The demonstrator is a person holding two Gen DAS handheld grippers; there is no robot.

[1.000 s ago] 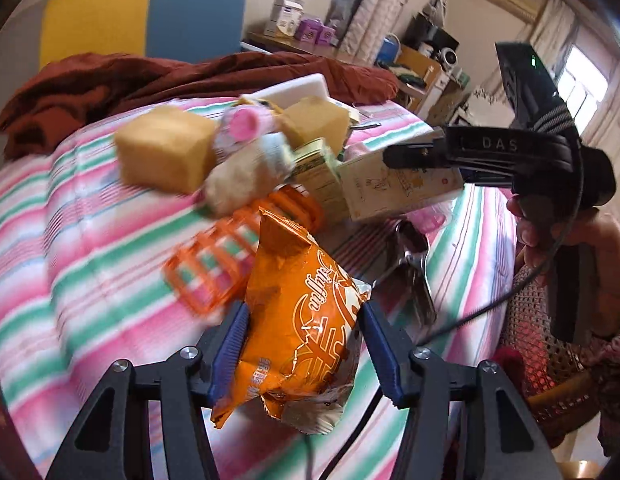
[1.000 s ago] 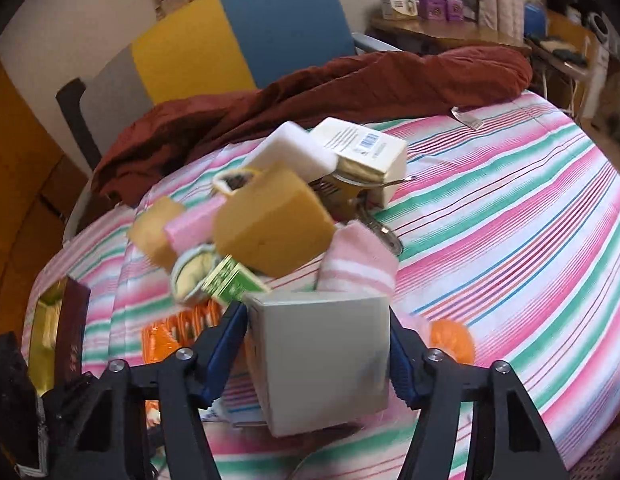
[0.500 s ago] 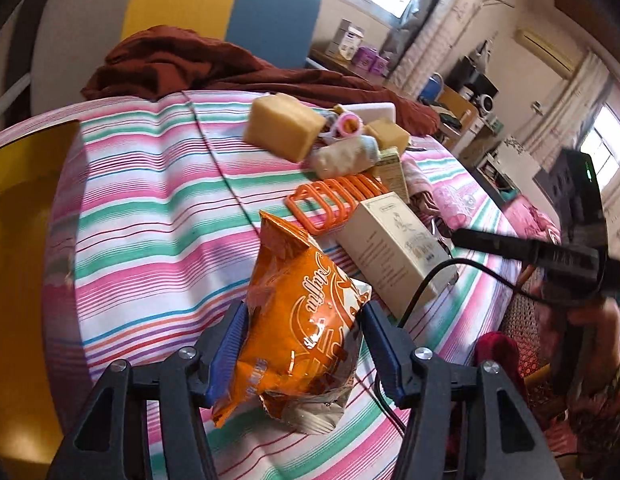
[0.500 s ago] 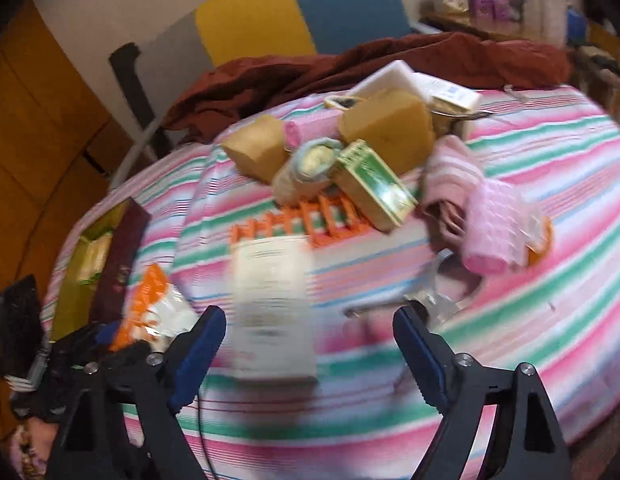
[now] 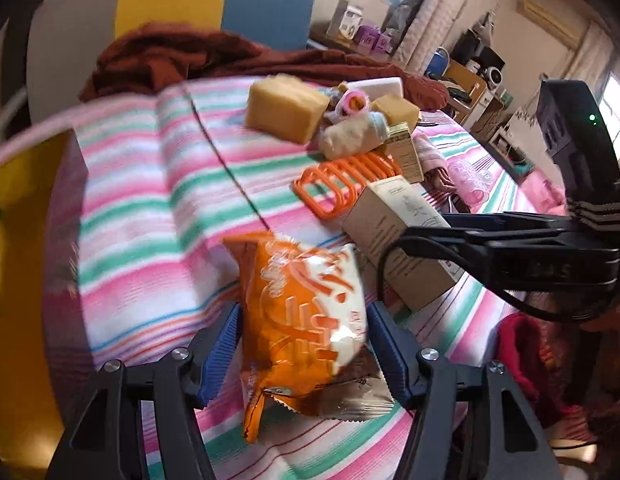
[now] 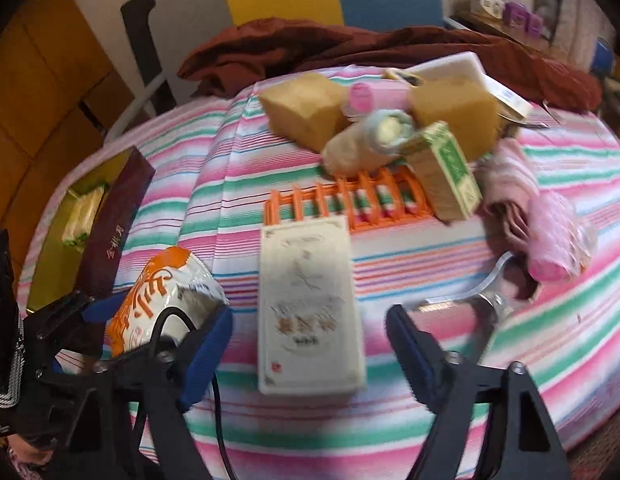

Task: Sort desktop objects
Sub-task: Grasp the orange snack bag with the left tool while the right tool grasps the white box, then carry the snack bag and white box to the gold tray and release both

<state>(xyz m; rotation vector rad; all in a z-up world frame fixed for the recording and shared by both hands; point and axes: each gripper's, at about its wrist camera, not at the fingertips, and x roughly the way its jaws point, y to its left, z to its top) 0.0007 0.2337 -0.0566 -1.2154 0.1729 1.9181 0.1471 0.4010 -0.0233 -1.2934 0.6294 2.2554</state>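
— What is being held by the left gripper [image 5: 301, 324]?
— An orange snack bag [image 5: 310, 292] is being pinched between its pads over the striped cloth [image 5: 141, 216], though the jaws have just been opening.
— And the right gripper [image 6: 310, 316]?
— Nothing is being gripped. Its jaws have just been closing, yet are being kept clear of the white box [image 6: 310, 272] lying flat between them, beside the orange rack [image 6: 350, 200].

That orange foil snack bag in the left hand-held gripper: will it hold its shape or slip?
The orange foil snack bag looks puffy and crinkled, so probably light and squashy. Its glossy film may slide between the blue pads. Its lower end hangs unsupported and would likely flop.
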